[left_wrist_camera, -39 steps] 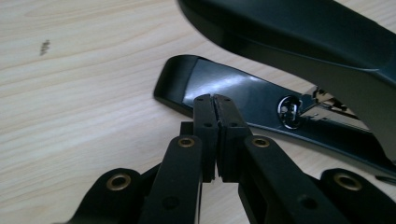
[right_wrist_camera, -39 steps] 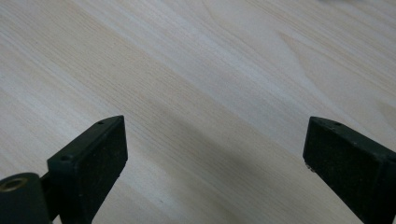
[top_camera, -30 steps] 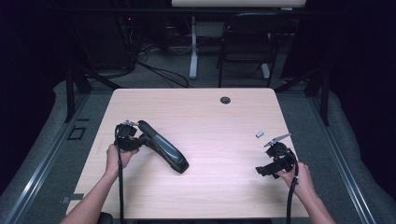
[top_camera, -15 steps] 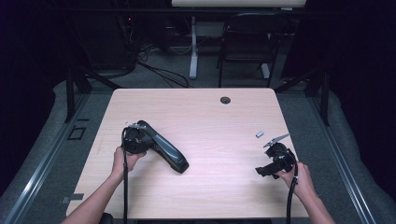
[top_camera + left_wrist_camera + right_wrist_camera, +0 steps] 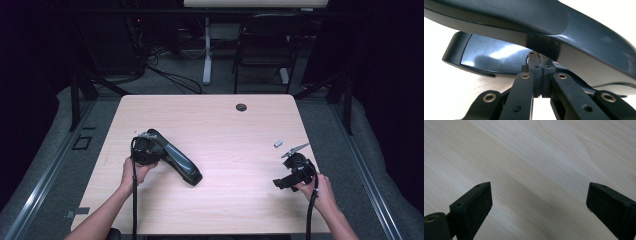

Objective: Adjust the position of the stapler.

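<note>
A long dark blue-grey stapler (image 5: 176,160) lies slantwise on the left half of the light wood table (image 5: 225,130). My left gripper (image 5: 154,150) is at its upper-left end. In the left gripper view the stapler's top arm (image 5: 564,30) arches over my left gripper (image 5: 540,75), and its base (image 5: 491,56) lies behind. The jaws are shut, pad against pad, with nothing between them, and their tips reach in under the top arm. My right gripper (image 5: 280,183) rests near the table's right front. In its own view my right gripper (image 5: 539,205) is wide open over bare wood.
A small grey piece (image 5: 278,143) lies on the table just beyond the right gripper. A round cable hole (image 5: 241,107) sits near the far edge. Chair and desk legs with cables stand on the dark floor behind the table.
My left gripper has edged a little to the right, up against the stapler's end. The right gripper and the stapler have kept still.
</note>
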Demonstrator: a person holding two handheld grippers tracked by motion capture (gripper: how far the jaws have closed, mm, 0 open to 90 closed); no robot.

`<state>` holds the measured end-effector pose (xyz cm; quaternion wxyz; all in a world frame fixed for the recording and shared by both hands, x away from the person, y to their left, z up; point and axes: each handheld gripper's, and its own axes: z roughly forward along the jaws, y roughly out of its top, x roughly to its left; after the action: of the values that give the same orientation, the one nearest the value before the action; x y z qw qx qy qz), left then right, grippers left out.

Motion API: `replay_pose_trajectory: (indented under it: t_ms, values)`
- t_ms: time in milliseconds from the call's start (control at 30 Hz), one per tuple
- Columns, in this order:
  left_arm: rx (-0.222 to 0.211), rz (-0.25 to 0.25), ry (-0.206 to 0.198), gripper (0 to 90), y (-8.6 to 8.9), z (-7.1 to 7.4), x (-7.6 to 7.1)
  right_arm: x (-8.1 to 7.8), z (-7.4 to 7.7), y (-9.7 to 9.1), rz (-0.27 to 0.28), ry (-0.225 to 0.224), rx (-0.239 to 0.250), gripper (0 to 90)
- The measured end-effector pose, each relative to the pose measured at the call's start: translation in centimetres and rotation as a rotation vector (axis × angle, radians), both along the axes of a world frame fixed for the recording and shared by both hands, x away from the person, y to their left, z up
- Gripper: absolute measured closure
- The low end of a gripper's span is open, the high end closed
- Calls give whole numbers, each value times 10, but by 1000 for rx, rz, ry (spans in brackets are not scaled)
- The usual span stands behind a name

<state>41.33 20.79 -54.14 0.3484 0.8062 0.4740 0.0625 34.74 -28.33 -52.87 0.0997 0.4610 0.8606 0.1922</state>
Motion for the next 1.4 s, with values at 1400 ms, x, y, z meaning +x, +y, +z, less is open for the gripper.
replay_pose_trajectory:
  t_ms: [1400]
  values:
    - [11, -52, -75, 899, -40, -6, 21, 1, 2, 18, 55, 4, 13, 84]
